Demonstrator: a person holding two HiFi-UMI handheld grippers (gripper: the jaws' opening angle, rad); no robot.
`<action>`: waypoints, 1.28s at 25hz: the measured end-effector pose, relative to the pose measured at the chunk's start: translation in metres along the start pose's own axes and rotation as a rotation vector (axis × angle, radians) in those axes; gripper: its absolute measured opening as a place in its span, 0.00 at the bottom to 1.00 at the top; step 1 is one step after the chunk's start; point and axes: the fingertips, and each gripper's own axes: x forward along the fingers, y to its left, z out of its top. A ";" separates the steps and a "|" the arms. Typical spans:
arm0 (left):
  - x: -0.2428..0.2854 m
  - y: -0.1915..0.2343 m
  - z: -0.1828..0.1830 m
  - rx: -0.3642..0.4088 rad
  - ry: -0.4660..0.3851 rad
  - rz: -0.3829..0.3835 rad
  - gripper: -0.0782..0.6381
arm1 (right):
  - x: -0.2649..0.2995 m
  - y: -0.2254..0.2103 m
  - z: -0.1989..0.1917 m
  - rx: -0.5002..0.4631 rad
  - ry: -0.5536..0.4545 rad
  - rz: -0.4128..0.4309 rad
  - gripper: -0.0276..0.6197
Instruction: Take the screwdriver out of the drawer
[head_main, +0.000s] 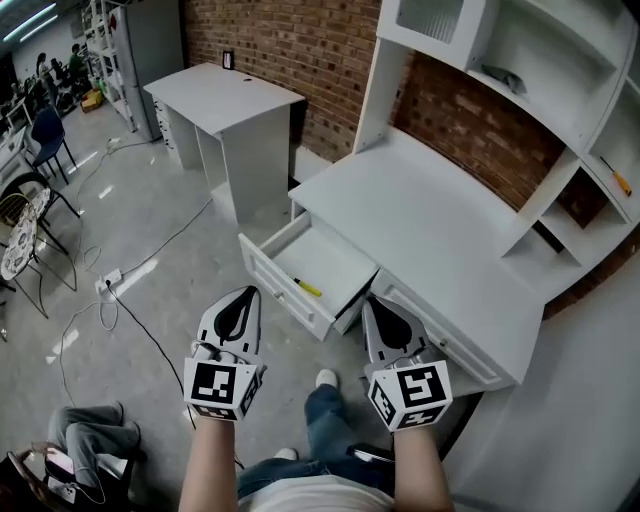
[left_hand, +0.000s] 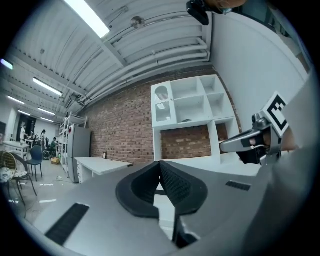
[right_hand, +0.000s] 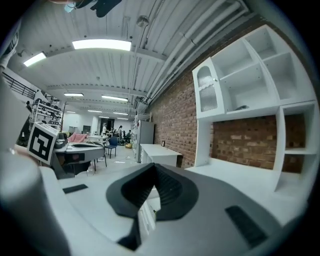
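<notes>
Only marks in sight: black-and-white square patterns on the cubes of the left gripper (head_main: 244, 295) and the right gripper (head_main: 373, 302), low in the frame. Jaws of both pressed fully together, holding nothing, as seen in each gripper view.

At frame centre, an open drawer (head_main: 278, 288), pulled out from under the white tabletop (head_main: 430, 230). On its floor, toward the front right, the screwdriver (head_main: 306, 288) with a yellow handle, lying flat. Just above and between the two grippers, touched by neither, in plain sight from above.

Upper right: white shelving (head_main: 540, 60) against a brick wall, with a thin tool with a yellow-orange end (head_main: 621, 183) on a right-hand shelf. Upper left: a second white desk (head_main: 225, 100). Left edge: a chair (head_main: 45, 135), plus cables and a power strip (head_main: 108, 282) on the grey floor. Lower left corner: the legs of a seated person (head_main: 92, 428).
</notes>
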 end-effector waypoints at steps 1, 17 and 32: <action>0.014 0.003 -0.003 -0.004 0.008 0.008 0.13 | 0.015 -0.008 -0.002 0.007 0.006 0.013 0.06; 0.196 0.061 -0.048 -0.033 0.133 0.206 0.13 | 0.228 -0.101 -0.031 -0.007 0.142 0.284 0.07; 0.233 0.096 -0.132 -0.082 0.308 0.249 0.13 | 0.310 -0.068 -0.139 -0.038 0.415 0.521 0.36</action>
